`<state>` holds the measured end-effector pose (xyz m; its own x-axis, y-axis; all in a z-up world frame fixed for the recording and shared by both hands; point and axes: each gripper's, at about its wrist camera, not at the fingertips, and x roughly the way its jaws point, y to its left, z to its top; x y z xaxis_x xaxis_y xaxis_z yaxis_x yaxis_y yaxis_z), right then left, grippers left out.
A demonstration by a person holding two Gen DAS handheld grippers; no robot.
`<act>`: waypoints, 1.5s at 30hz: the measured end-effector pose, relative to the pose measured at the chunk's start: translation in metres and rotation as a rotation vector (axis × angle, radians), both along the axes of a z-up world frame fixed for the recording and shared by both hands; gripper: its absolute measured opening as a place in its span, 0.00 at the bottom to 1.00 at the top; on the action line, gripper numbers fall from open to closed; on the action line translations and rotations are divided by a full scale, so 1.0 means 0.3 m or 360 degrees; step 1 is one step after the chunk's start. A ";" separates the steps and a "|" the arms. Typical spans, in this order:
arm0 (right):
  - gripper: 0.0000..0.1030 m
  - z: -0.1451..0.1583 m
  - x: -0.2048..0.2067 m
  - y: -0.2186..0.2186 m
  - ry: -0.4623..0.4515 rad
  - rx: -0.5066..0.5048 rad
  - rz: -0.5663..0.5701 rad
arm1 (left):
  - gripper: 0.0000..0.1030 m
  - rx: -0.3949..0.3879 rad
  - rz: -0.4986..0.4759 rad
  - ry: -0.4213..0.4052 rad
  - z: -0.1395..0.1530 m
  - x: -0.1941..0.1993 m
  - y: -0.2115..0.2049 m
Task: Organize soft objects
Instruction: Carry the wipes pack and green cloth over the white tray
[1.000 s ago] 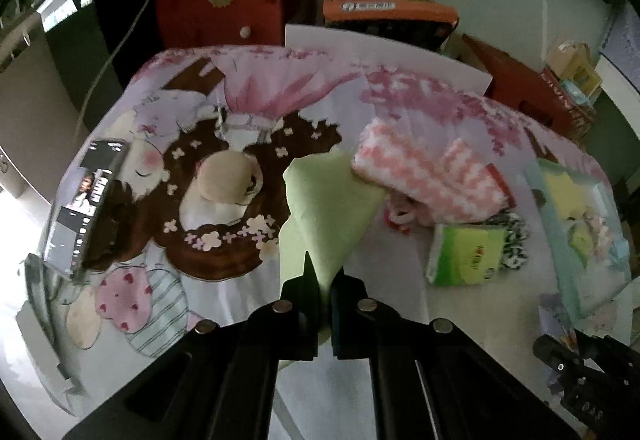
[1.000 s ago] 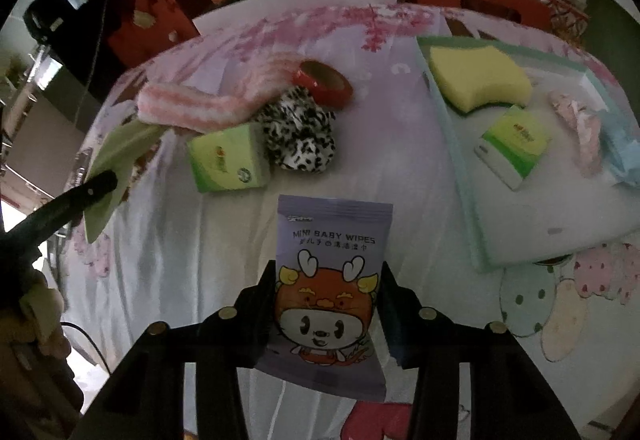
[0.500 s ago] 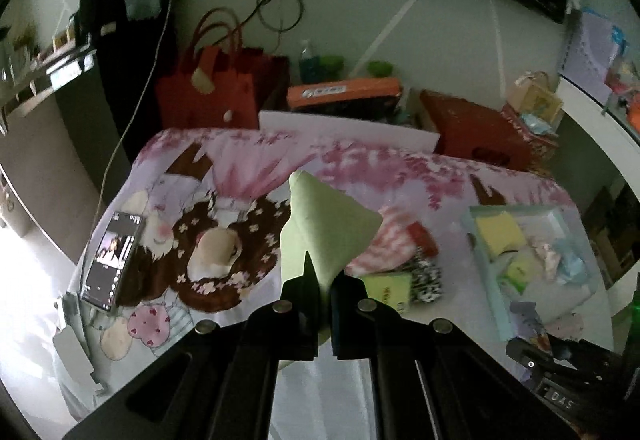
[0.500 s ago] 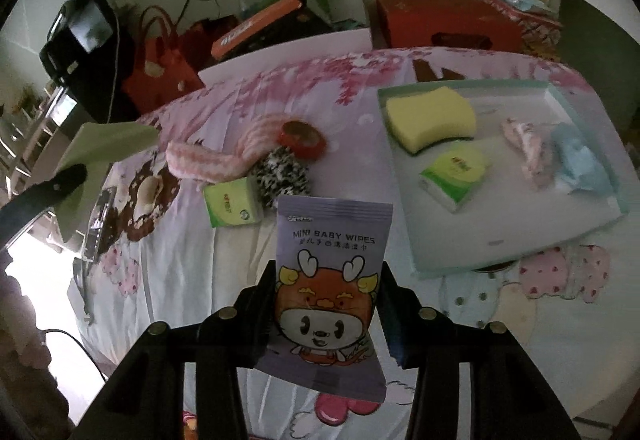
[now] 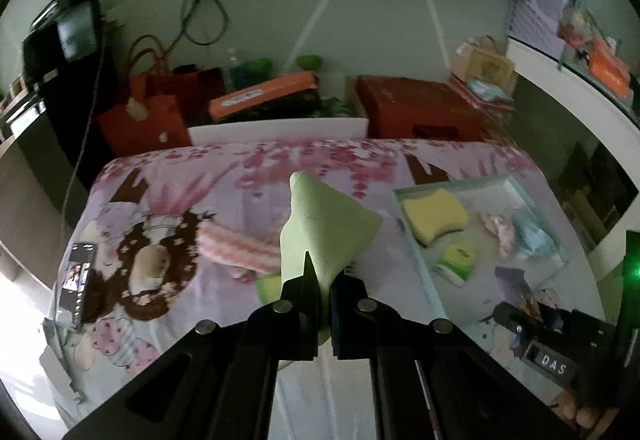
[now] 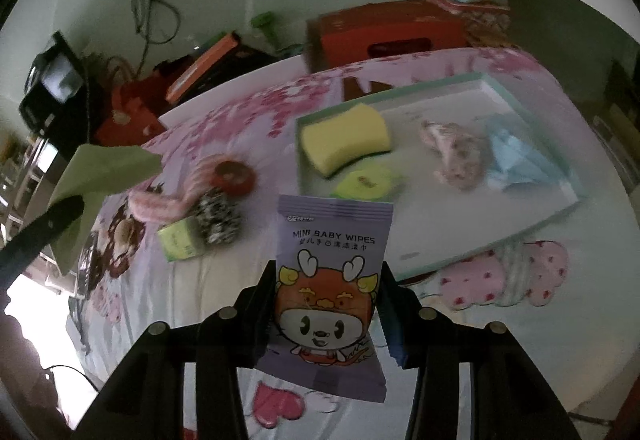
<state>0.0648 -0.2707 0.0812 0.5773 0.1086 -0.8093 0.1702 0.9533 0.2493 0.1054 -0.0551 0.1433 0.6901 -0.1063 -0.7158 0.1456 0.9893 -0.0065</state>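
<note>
Tray (image 6: 532, 224) partly filled: sponge (image 6: 346, 138), tissue pack. Green cloth (image 5: 324, 228) pinched in left gripper (image 5: 324, 286), wipes packet (image 6: 330, 280) clamped in right gripper (image 6: 328, 304). Pink towel (image 6: 160, 204) and others left outside.

Wipes pack (image 6: 326, 292): purple pouch, printed "MINI BABY WIPES" in capitals across the upper front; a line of smaller characters beneath, too small to read; small brand mark at top left, illegible; cartoon animal face below.

Label plate (image 5: 554, 360): dark tag on the black rig at the lower right of the left wrist view, lettered "DAS".

Orange box (image 5: 262, 96): white label strip with print, blurred, unreadable.

Green packs (image 6: 182, 240): markings illegible.
</note>
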 end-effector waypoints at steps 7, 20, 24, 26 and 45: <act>0.47 -0.032 0.017 -0.128 0.0002 0.0032 -0.0102 | 0.04 0.0023 -0.0123 0.0037 -0.037 0.025 -0.151; 0.47 -0.123 0.073 -0.326 0.0034 0.0066 -0.0241 | 0.04 0.0078 -0.0371 0.0106 -0.143 0.070 -0.417; 0.47 -0.139 0.094 -0.371 0.0028 0.0068 -0.0268 | 0.04 0.0087 -0.0435 0.0124 -0.178 0.084 -0.486; 0.47 -0.146 0.104 -0.391 0.0026 0.0066 -0.0282 | 0.04 0.0099 -0.0473 0.0130 -0.196 0.091 -0.527; 0.48 -0.206 0.201 -0.489 0.0016 0.0023 -0.0320 | 0.04 0.0208 -0.0626 0.0272 -0.395 0.177 -0.734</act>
